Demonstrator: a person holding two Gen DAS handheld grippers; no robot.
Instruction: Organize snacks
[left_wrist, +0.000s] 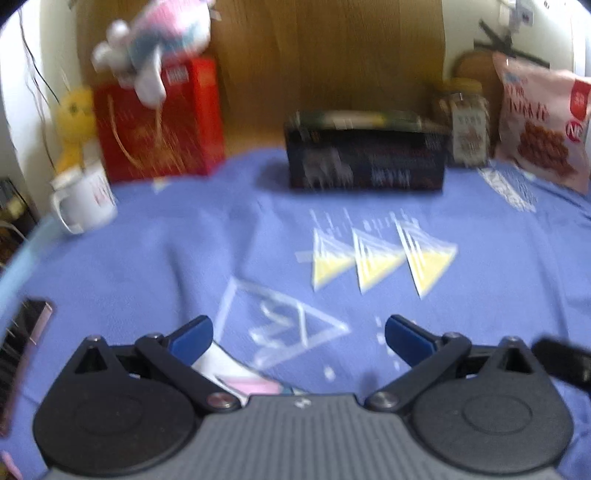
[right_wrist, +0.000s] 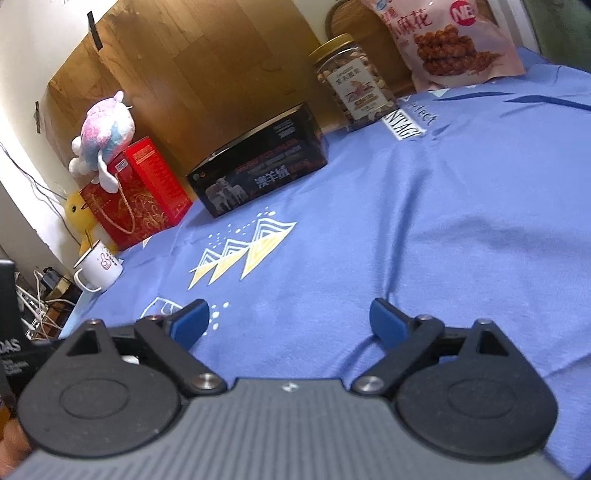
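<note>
A black snack box (left_wrist: 365, 155) (right_wrist: 258, 166) lies at the back of the blue cloth (left_wrist: 147, 258) (right_wrist: 461, 221). To its right stand a clear nut jar with a gold lid (left_wrist: 465, 122) (right_wrist: 351, 81) and a pink snack bag (left_wrist: 539, 118) (right_wrist: 454, 40). A red gift box (left_wrist: 159, 122) (right_wrist: 136, 188) stands at the back left. My left gripper (left_wrist: 299, 336) hovers open over the near cloth; a white and pink packet (left_wrist: 236, 376) lies under its left finger. My right gripper (right_wrist: 291, 321) is open and empty above the cloth.
A plush toy (left_wrist: 159, 40) (right_wrist: 103, 133) sits on the red box, with a yellow toy (left_wrist: 74, 118) (right_wrist: 79, 214) beside it. A white mug (left_wrist: 85, 203) (right_wrist: 99, 267) stands near the cloth's left edge. Wood panels back the table. Cables and dark boxes lie off to the left.
</note>
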